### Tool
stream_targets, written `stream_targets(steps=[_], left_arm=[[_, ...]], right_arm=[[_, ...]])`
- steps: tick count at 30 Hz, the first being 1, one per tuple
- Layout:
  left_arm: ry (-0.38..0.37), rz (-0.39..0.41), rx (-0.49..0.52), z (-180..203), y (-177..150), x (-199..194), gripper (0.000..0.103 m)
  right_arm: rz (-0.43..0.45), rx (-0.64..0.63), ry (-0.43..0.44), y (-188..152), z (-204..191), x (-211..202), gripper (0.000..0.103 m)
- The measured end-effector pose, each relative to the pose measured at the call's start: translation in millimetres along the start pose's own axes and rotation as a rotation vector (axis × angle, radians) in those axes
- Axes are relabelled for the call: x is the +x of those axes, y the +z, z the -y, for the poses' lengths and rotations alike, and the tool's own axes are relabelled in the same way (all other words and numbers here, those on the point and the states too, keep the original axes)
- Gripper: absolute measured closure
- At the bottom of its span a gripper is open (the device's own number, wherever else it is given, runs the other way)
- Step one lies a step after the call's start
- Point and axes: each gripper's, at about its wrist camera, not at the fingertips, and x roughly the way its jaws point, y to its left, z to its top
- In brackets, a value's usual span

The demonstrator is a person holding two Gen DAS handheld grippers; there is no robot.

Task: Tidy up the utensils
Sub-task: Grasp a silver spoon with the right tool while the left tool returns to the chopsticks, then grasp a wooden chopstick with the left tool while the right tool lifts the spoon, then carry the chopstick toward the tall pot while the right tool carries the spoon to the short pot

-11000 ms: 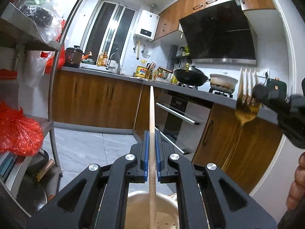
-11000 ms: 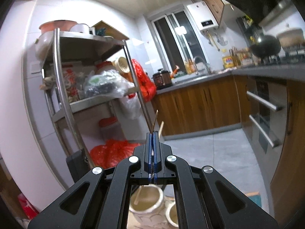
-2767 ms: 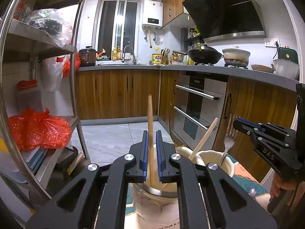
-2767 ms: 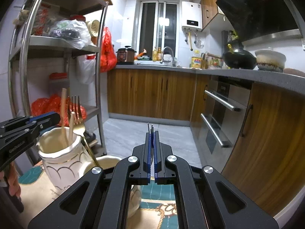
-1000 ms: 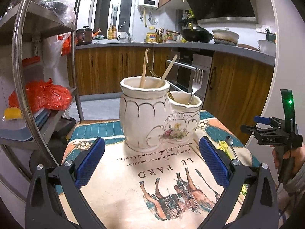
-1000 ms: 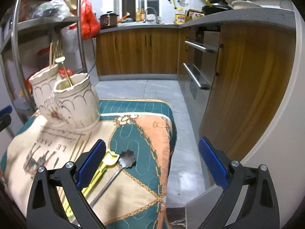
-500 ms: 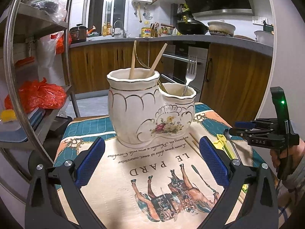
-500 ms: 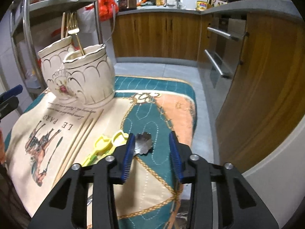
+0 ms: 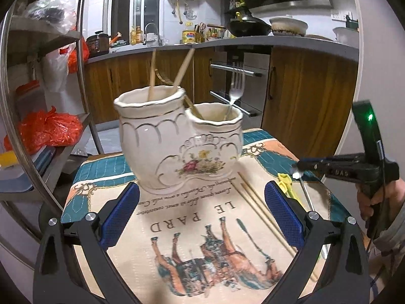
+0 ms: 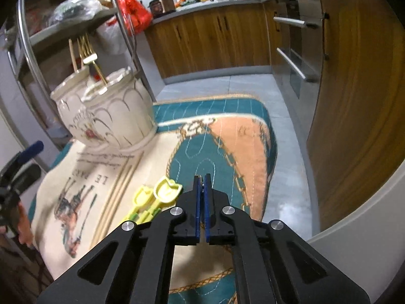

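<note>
A: So, the right gripper (image 10: pixel 202 180), has it got anything?

B: Its blue pads are closed flat together on the metal spoon (image 9: pixel 304 192). In the left wrist view the spoon's shiny bowl sits at the fingertips and the handle slants down to the cloth (image 9: pixel 106 169). The right wrist view shows only a sliver of metal between the pads.

A: Whereabouts on the cloth?

B: Near the edge on the right gripper's side, just beside the yellow plastic spoons (image 10: pixel 164 190). The loose chopsticks (image 9: pixel 255 202) lie a little further in, running from the holder's foot towards the near edge.

A: And the holder?

B: The ceramic utensil holder (image 9: pixel 177 141) stands upright by the far edge, with two joined pots. Two chopsticks (image 9: pixel 152 76) lean in the taller pot, and a silver fork (image 9: pixel 236 86) stands in the shorter one, tines up.

A: The left gripper (image 9: pixel 201 212)?

B: Spread wide and holding nothing. Only printed cloth shows between its fingers, and the holder is beyond them, untouched.
</note>
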Motion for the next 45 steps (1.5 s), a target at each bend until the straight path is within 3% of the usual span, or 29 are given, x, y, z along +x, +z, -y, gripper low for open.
stream_targets(steps=[4, 6, 8, 11, 20, 28, 31, 38, 41, 45], left_arm=[[0.025, -0.049, 0.008, 17.0, -3.3, 4.9, 0.006], [0.025, -0.097, 0.006, 27.4, -8.1, 11.8, 0.012], [0.026, -0.139, 0.004, 33.6, -11.2, 18.5, 0.03], [0.024, -0.202, -0.006, 42.5, -16.0, 29.2, 0.046], [0.009, -0.304, -0.027, 61.5, -24.8, 49.8, 0.081], [0.03, -0.31, -0.016, 71.8, -22.0, 56.8, 0.084], [0.028, -0.321, -0.021, 71.3, -20.6, 65.0, 0.097], [-0.043, -0.325, 0.027, 54.0, -22.0, 53.6, 0.099], [-0.058, -0.302, 0.061, 40.7, -22.5, 38.8, 0.099], [-0.092, -0.227, 0.027, 14.0, -15.2, 15.2, 0.099]], right_arm=[[0.078, -0.013, -0.001, 6.6, -5.7, -18.6, 0.101], [0.118, -0.031, -0.002, 8.7, -8.8, -28.1, 0.101], [0.153, -0.051, -0.011, 10.0, -13.5, -37.5, 0.101], [0.205, -0.079, -0.018, 10.6, -17.2, -50.6, 0.101], [0.342, -0.105, -0.042, 13.4, -18.6, -84.5, 0.101], [0.39, -0.12, -0.043, 12.6, -23.2, -98.0, 0.101], [0.392, -0.124, -0.041, 12.1, -24.7, -98.1, 0.101], [0.41, -0.128, -0.035, 12.1, -29.8, -101.2, 0.101], [0.428, -0.128, -0.035, 12.8, -32.1, -105.3, 0.101], [0.451, -0.126, -0.038, 15.3, -37.8, -109.5, 0.101]])
